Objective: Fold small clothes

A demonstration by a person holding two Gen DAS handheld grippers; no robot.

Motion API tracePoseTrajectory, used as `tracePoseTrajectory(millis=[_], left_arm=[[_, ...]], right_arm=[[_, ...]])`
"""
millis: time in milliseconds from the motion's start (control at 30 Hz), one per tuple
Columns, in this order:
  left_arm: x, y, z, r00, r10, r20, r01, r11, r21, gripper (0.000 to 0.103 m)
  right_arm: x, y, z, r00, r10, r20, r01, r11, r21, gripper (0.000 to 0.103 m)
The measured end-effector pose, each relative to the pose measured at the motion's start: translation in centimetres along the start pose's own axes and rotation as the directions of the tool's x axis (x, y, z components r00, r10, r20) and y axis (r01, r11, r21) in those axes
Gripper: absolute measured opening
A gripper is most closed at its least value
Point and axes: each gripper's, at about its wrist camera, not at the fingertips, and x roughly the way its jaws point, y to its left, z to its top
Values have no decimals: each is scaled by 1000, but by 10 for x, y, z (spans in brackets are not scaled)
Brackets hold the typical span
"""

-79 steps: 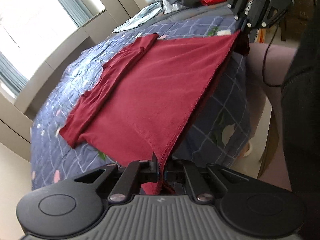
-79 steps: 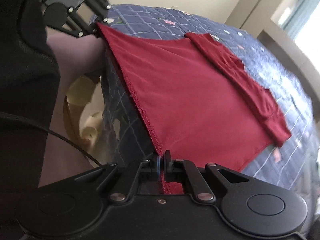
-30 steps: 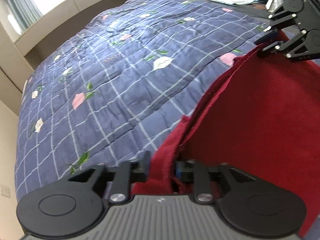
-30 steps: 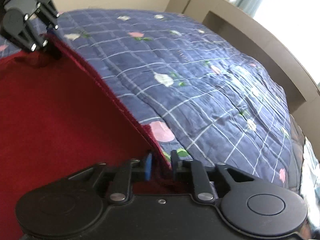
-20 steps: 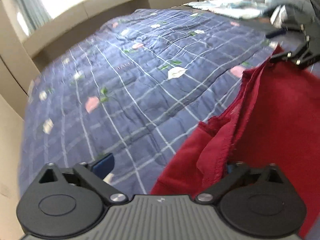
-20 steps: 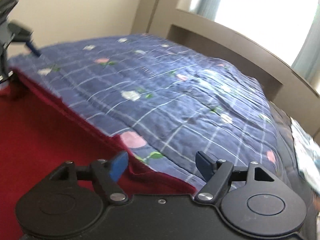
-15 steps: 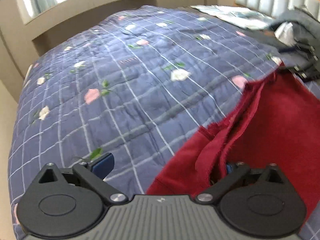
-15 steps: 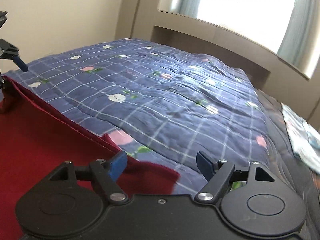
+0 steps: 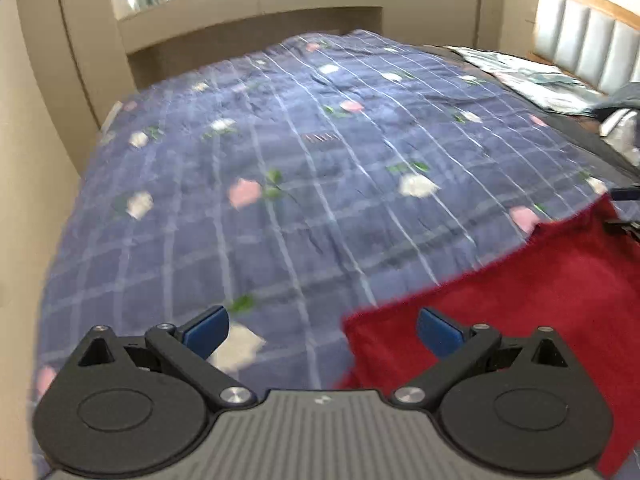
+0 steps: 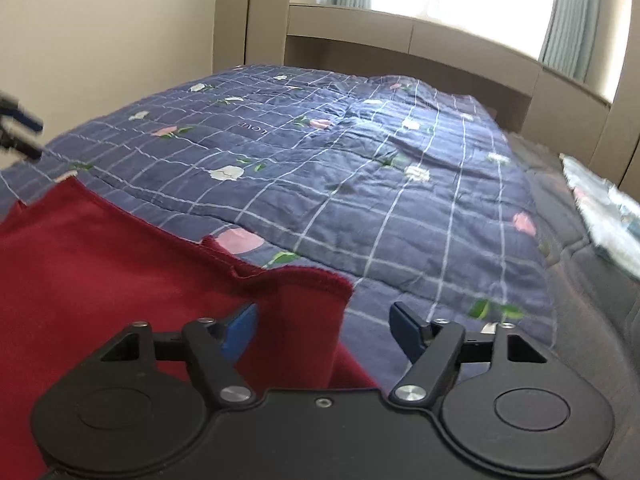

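- The left tongs (image 9: 322, 328) stand wide open, blue pads spread far apart, pressing on nothing.
- Between the pads lies the near corner of a red garment (image 9: 520, 304), flat on the bed; the right-hand pad hangs over the cloth, the left-hand one over the quilt.
- The quilt (image 9: 304, 168) is dark blue with a pale grid and pink and white flowers.
- A tip of the right tongs (image 9: 624, 210) shows at the right edge, at the garment's far corner.
- Light-coloured cloth (image 9: 532, 80) lies near a padded headboard (image 9: 588, 44).
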Motion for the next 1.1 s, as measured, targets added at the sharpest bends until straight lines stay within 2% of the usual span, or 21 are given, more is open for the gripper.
tracePoseTrajectory(millis=[67,133,200,233,300,333,400,467,533,600,767,833,933,1033,1067,1100], left_arm=[[5,-7,-14,999,-31,-12,31,1000,5,97],[11,-13,-25,1000,-13,-10,13,1000,-2,89],[18,-14,-32,1000,-5,-8,5,998,-58,82],[20,-13,-33,1000,-2,-4,1,996,-89,76],[28,-9,-34,1000,18,-16,-21,985,-169,61],[32,-7,-34,999,20,-25,-25,979,-200,49],[38,-3,-33,1000,-13,-27,6,967,-256,41],[42,-1,-32,999,-49,-24,40,956,-290,18],[44,-1,-32,998,-64,-15,57,951,-305,5],[39,-7,-32,999,-39,16,42,957,-288,4],[22,-11,-33,997,1,79,22,954,-299,3],[20,-12,-32,997,27,77,-2,954,-301,3],[27,-16,-32,998,63,31,-52,961,-272,4],[34,-20,-33,997,79,-5,-77,959,-271,10],[33,-22,-33,996,93,-1,-90,957,-275,22],[31,-24,-32,994,111,4,-106,956,-275,35]], right_arm=[[0,-1,-3,1000,16,-2,-16,999,30,65],[1,-2,-5,1000,28,-2,-28,998,61,57],[2,-3,-7,999,45,-2,-44,994,101,43],[2,-4,-7,999,52,-1,-51,992,119,40],[3,-4,-7,998,55,7,-55,989,138,35],[3,-4,-7,999,51,11,-52,989,141,34],[3,-4,-5,999,51,18,-53,987,150,29],[3,-4,-2,998,52,25,-55,986,157,26],[3,-5,1,998,52,33,-56,986,157,16],[4,-3,4,998,52,37,-57,989,140,8],[3,5,11,997,54,62,-58,995,76,7],[6,6,12,997,49,59,-53,997,64,7],[16,5,10,999,35,28,-37,997,67,8],[21,7,7,1000,7,5,-7,998,67,21],[19,8,6,1000,-6,14,5,998,61,29],[16,10,6,1000,-15,24,14,998,53,42]])
